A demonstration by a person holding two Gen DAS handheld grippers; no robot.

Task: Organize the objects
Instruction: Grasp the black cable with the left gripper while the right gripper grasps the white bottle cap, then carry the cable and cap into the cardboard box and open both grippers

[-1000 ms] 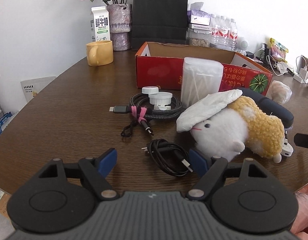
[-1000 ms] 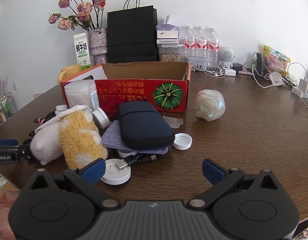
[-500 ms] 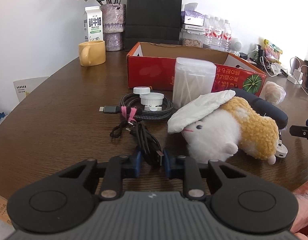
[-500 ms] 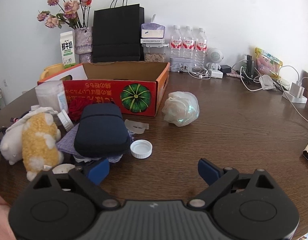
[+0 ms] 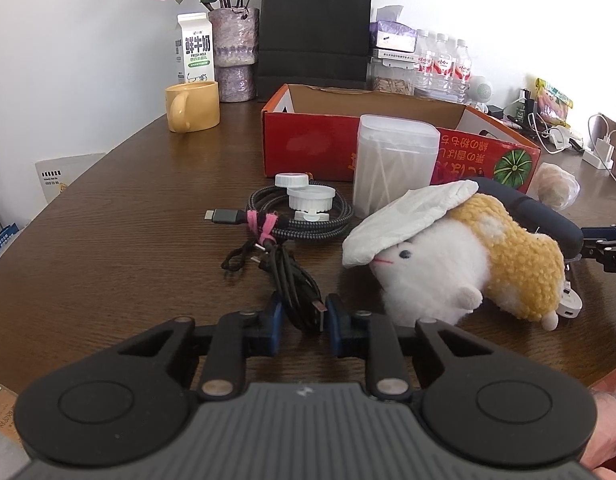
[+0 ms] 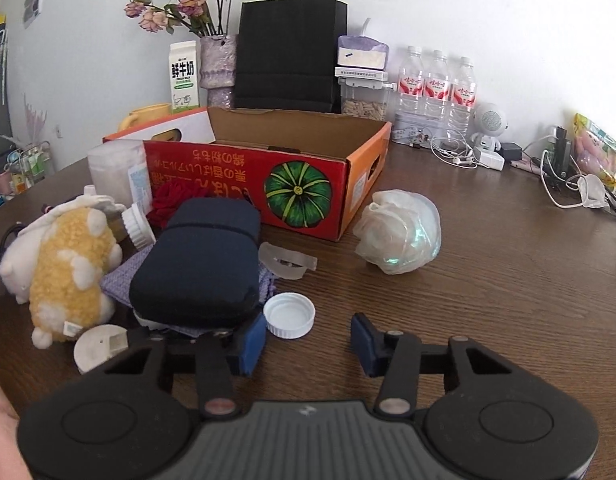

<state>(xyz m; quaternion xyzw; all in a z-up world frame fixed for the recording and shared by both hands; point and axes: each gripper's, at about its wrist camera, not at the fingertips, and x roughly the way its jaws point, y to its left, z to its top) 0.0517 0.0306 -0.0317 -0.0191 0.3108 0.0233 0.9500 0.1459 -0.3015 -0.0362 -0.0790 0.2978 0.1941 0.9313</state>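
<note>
The left hand-held gripper (image 5: 301, 317) is clamped on the black cable bundle (image 5: 296, 286), low over the surface (image 5: 108, 248) beside the plush hamster (image 5: 452, 264). The right hand-held gripper (image 6: 308, 340) hangs spread apart beside the white cap (image 6: 289, 315).

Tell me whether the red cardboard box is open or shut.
Open. The red cardboard box with the green pumpkin print has no lid over it, and its brown inner walls show from above. Its floor is hidden, so its contents cannot be told.

A dark brown wooden tabletop (image 5: 108, 240) is carrying a red cardboard box (image 5: 308, 152), a yellow ceramic mug (image 5: 193, 106) and a coiled black braided cable (image 5: 304, 224). A white plastic bottle cap (image 6: 289, 315) and a crumpled translucent plastic bag (image 6: 398, 232) are lying directly on it too.
</note>
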